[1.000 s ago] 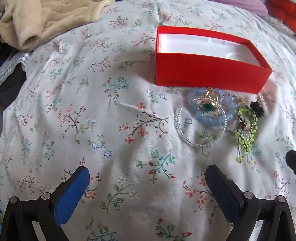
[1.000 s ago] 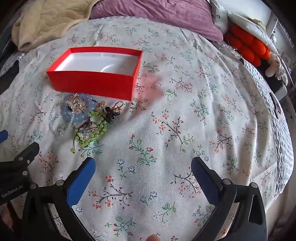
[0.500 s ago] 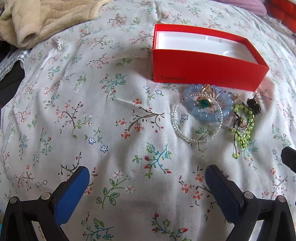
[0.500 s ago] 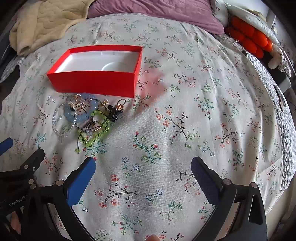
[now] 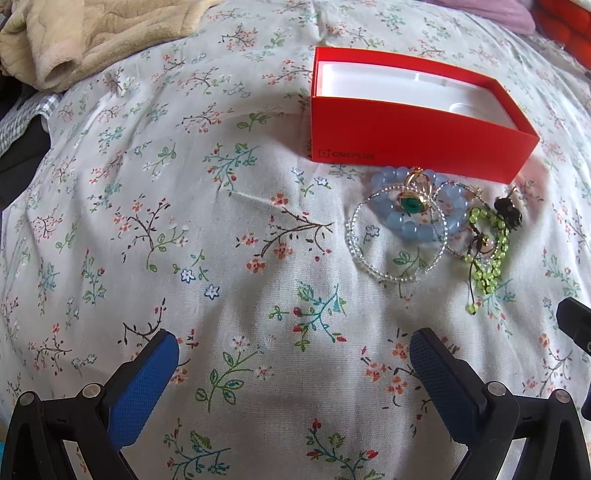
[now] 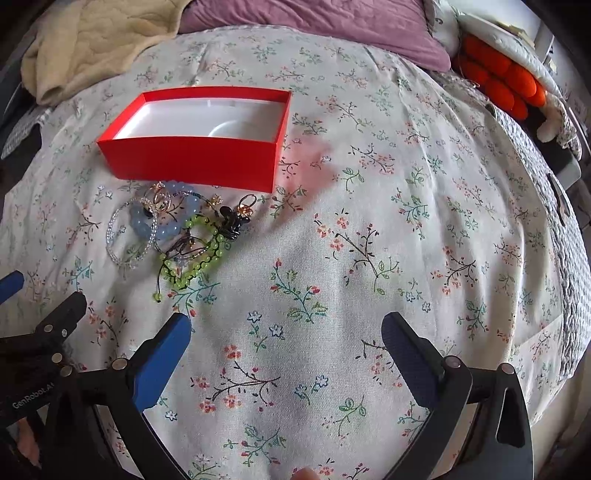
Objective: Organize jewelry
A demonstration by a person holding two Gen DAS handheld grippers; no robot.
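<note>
An open red box with a white inside stands on a floral bedsheet; it also shows in the right wrist view. In front of it lies a heap of jewelry: a blue bead bracelet, a clear bead bracelet, a gold ring with a green stone, a green bead string and a black piece. My left gripper is open and empty, near and left of the heap. My right gripper is open and empty, near and right of the heap.
A beige blanket lies at the far left. A purple pillow lies at the back. An orange and white plush sits at the far right, near the bed's right edge.
Both grippers have moved slightly forward toward the box and the jewelry. Both stay open and empty. The jewelry and the box have not moved.
</note>
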